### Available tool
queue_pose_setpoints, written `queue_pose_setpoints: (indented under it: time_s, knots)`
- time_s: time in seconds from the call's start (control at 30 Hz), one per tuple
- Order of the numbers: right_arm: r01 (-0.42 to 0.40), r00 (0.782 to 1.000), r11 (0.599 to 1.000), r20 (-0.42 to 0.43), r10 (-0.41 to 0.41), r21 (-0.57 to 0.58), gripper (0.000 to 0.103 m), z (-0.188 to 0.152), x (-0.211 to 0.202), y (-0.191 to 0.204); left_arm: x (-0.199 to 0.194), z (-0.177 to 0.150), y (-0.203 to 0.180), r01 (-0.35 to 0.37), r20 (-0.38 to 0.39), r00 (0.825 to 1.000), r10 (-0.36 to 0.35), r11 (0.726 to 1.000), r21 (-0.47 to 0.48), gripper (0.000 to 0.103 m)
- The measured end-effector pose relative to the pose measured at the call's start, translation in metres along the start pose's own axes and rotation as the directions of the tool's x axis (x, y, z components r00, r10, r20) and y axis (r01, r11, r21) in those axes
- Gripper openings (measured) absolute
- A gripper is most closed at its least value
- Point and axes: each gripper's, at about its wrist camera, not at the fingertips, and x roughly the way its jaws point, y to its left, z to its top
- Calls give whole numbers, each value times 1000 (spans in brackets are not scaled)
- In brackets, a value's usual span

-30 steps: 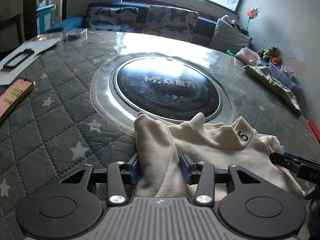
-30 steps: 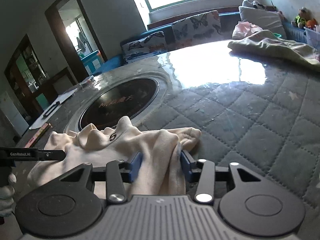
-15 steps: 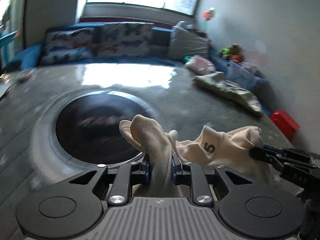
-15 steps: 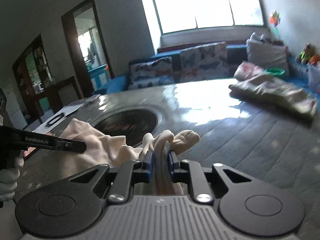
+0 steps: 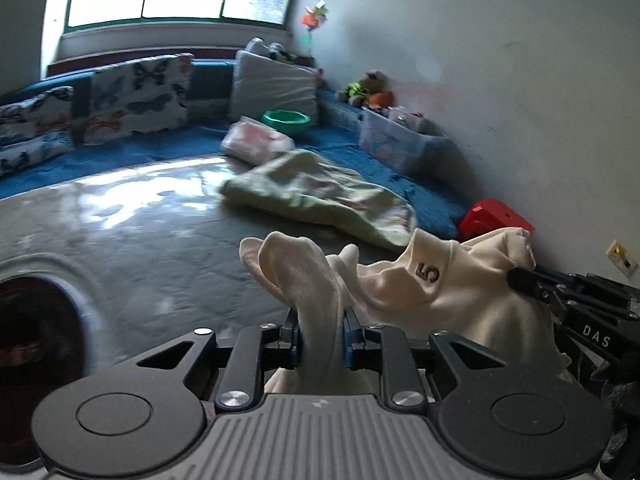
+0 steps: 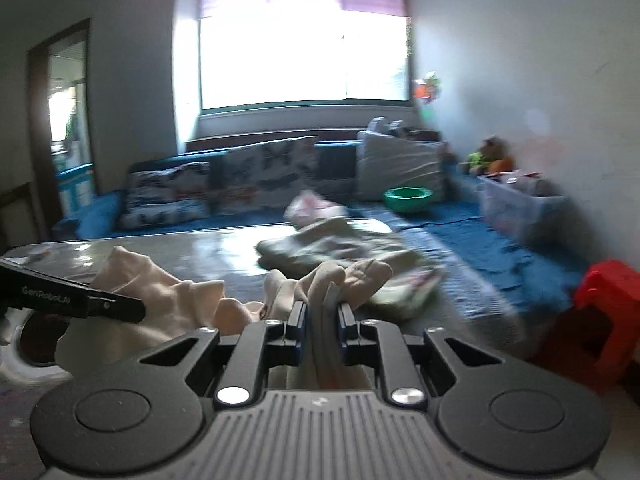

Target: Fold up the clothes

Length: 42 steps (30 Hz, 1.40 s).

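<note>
Left wrist view shows the cream top with a 5 on it hanging up off the gray table, stretched sideways between the left gripper and right gripper, each squeezed tight on 1 bunched end, both held level.

The garment hangs between the two tongs, above the bench: the left tongs pinch one bunched end, the right tongs the other. Behind it on the bench lies a crumpled cloth. Beyond the bench runs a sofa; a stool stands to the right, beside the wall.
</note>
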Motion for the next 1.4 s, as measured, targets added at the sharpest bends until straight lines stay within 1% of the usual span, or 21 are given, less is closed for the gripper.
queue_pose_setpoints:
  time_s: [0.07, 0.17, 0.3, 0.4, 0.47, 0.53, 0.57, 0.67, 0.7, 0.73, 0.77, 0.8, 0.83, 0.87, 0.93, 1.03, 1.1, 1.13, 1.17, 1.23, 1.4]
  knots:
    - [44, 999, 999, -11, -44, 11, 14, -1, 6, -19, 18, 0, -9, 7, -25, 1000, -6, 1000, 8, 22]
    - [96, 995, 995, -34, -95, 13, 14, -9, 14, -36, 41, -7, -15, -11, -70, 997, 13, 1000, 22, 23]
    - [140, 986, 990, -90, -137, 22, 15, -28, 30, -50, 72, -16, -19, -41, -125, 991, 47, 998, 48, 27]
    - [188, 975, 982, -121, -185, 16, 15, -41, 40, -54, 76, -21, -16, -62, -134, 989, 69, 997, 56, 32]
    - [192, 974, 981, -128, -186, 40, 17, -44, 41, -57, 78, -23, -14, -74, -135, 988, 82, 995, 60, 35]
    - [199, 973, 979, -125, -192, 51, 18, -45, 40, -59, 73, -24, -13, -87, -133, 987, 94, 994, 59, 42]
    - [203, 973, 978, -120, -195, 53, 21, -45, 41, -60, 72, -25, -13, -95, -127, 987, 103, 993, 65, 44]
    - [206, 974, 976, -109, -197, 70, 32, -47, 37, -59, 61, -28, -12, -119, -116, 985, 127, 990, 73, 54]
    - [204, 975, 976, -105, -195, 74, 35, -47, 36, -57, 56, -28, -11, -127, -113, 984, 135, 989, 74, 60]
    - [202, 976, 976, -102, -194, 78, 43, -47, 35, -55, 52, -30, -9, -136, -108, 984, 143, 988, 71, 67]
    - [200, 976, 976, -98, -192, 81, 47, -48, 33, -52, 47, -32, -7, -145, -102, 983, 152, 987, 68, 70]
    - [194, 978, 978, -94, -186, 82, 48, -48, 30, -48, 43, -34, -4, -154, -97, 982, 160, 986, 65, 75]
    - [186, 980, 979, -90, -178, 81, 52, -48, 28, -42, 39, -36, -2, -163, -92, 981, 169, 985, 62, 78]
    - [177, 982, 981, -86, -170, 80, 60, -49, 25, -37, 35, -37, 0, -168, -90, 981, 174, 984, 62, 81]
    - [160, 985, 984, -78, -154, 77, 70, -49, 20, -27, 24, -43, 5, -185, -87, 978, 190, 981, 61, 90]
    - [136, 989, 989, -66, -131, 66, 85, -49, 14, -9, 10, -52, 13, -226, -80, 969, 232, 971, 73, 100]
    - [115, 992, 992, -56, -112, 52, 90, -49, 9, 7, 1, -58, 20, -264, -70, 961, 269, 962, 77, 103]
    - [103, 994, 994, -49, -101, 45, 94, -49, 7, 15, -3, -61, 23, -281, -63, 956, 286, 957, 78, 103]
    - [88, 995, 995, -44, -86, 39, 99, -48, 5, 23, -7, -64, 26, -287, -61, 955, 292, 955, 76, 103]
    - [64, 998, 997, -26, -63, 32, 103, -48, 0, 37, -20, -70, 34, -297, -54, 952, 300, 953, 59, 103]
    - [-12, 1000, 1000, -1, 12, 15, 103, -47, -6, 71, -48, -83, 52, -329, -35, 944, 329, 944, 19, 103]
